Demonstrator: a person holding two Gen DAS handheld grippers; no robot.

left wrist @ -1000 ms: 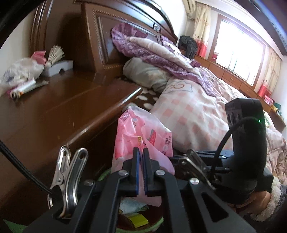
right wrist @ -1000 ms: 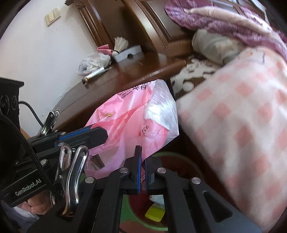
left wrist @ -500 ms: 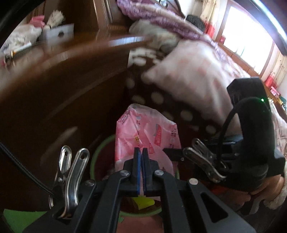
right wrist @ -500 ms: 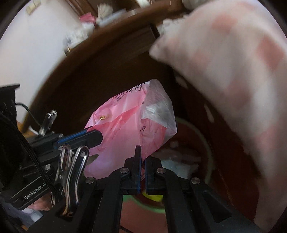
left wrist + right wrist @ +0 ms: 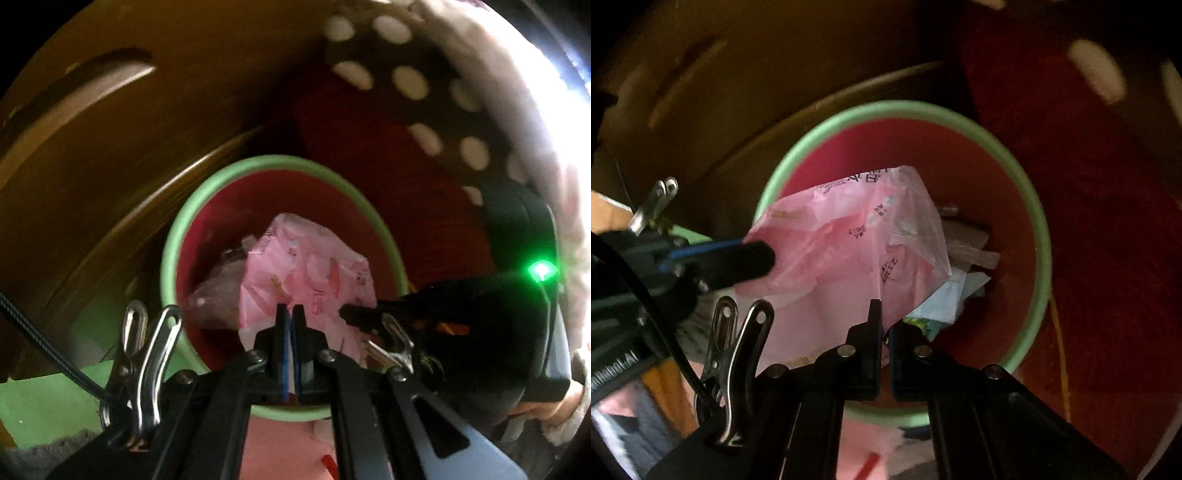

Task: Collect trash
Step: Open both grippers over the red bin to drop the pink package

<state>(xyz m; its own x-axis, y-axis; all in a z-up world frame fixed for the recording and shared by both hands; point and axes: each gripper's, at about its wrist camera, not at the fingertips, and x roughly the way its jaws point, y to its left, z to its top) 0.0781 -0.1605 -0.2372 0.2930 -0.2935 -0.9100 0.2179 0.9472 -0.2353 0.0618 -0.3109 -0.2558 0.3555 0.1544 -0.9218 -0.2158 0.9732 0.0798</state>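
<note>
Beside the bed, both tongs, left (image 5: 291,314) and right (image 5: 885,314), grip the pink bag (image 5: 849,243) directly over the green-rimmed bin (image 5: 1039,236), bag hanging mouthward.

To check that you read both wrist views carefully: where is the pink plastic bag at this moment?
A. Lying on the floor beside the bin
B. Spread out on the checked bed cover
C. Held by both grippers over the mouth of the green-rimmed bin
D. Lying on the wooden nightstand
C: the pink plastic bag is pinched by the left gripper and the right gripper, above the red inside of the green-rimmed bin.
</note>
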